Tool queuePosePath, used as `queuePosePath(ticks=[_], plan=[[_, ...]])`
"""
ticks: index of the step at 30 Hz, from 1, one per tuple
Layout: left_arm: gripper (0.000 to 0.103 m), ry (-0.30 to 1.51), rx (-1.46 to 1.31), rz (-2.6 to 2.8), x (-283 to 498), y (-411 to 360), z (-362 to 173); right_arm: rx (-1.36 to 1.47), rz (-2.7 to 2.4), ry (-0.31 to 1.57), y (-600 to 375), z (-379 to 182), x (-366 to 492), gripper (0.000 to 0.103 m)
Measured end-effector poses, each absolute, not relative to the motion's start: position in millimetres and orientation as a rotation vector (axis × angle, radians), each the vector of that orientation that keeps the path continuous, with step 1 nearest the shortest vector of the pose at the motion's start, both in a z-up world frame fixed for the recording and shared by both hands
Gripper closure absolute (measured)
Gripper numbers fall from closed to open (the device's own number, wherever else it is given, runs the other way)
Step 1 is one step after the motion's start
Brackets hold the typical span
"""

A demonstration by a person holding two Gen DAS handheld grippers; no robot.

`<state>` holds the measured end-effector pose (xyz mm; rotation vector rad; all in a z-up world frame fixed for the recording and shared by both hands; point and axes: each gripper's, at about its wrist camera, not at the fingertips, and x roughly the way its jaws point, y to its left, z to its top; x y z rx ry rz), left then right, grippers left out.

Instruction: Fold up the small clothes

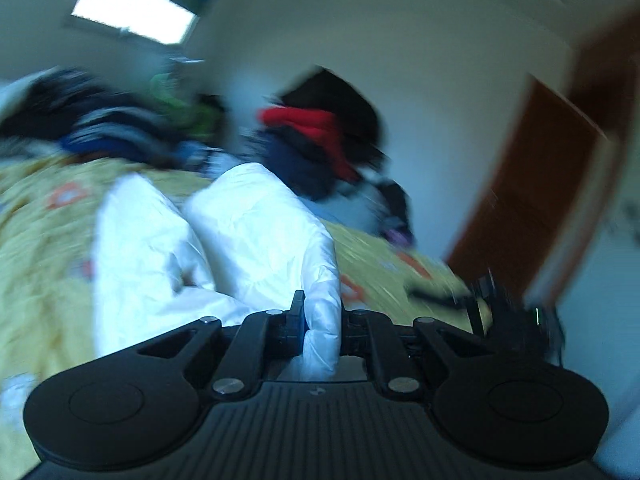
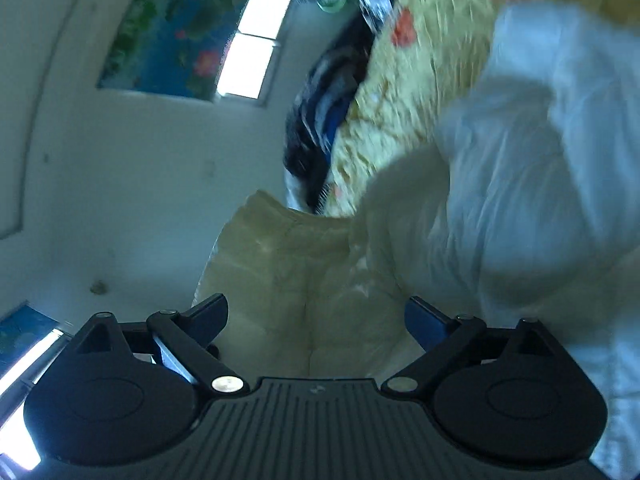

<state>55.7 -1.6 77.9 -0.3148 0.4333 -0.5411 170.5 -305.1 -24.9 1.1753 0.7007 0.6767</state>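
A small white garment (image 1: 224, 240) with two leg-like parts lies on a yellow patterned bedspread (image 1: 44, 240). My left gripper (image 1: 320, 320) is shut on the near end of its right part. In the right wrist view the same white garment (image 2: 532, 184) fills the right side, blurred. My right gripper (image 2: 316, 316) is open and holds nothing; a cream padded cloth (image 2: 304, 276) lies between and beyond its fingers. The right gripper body (image 1: 516, 312) shows as a dark blur at the right of the left wrist view.
A pile of dark, blue, red and green clothes (image 1: 316, 136) lies at the far side of the bed. A wooden door (image 1: 532, 196) stands at the right. A wall with a window (image 2: 256, 40) and a flower picture (image 2: 172, 28) shows in the right wrist view.
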Motion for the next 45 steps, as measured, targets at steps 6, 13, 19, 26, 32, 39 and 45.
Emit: queuePosePath(ticks=[6, 13, 19, 26, 32, 39, 45], plan=[[0.092, 0.496, -0.153, -0.788, 37, -83, 55, 1.177, 0.671, 0.586, -362, -9, 139, 0.007], [0.092, 0.686, -0.076, -0.972, 54, -154, 16, 1.058, 0.623, 0.583, -408, -7, 73, 0.006], [0.093, 0.861, -0.014, -1.084, 67, -203, -32, 1.063, 0.584, 0.488, -434, 7, 71, 0.005], [0.093, 0.867, 0.040, -1.063, 73, -217, -37, 0.930, 0.915, 0.563, -358, 54, 161, 0.000], [0.093, 0.823, 0.117, -1.059, 55, -223, -30, 0.641, 0.734, 0.828, -289, 33, 236, 0.010], [0.092, 0.601, 0.293, -1.126, 13, -177, 5, 0.760, 0.638, 0.907, -326, -33, 233, 0.042], [0.092, 0.436, 0.219, -1.022, 39, -125, 49, 0.873, 0.584, 0.914, -351, -67, 224, 0.090]])
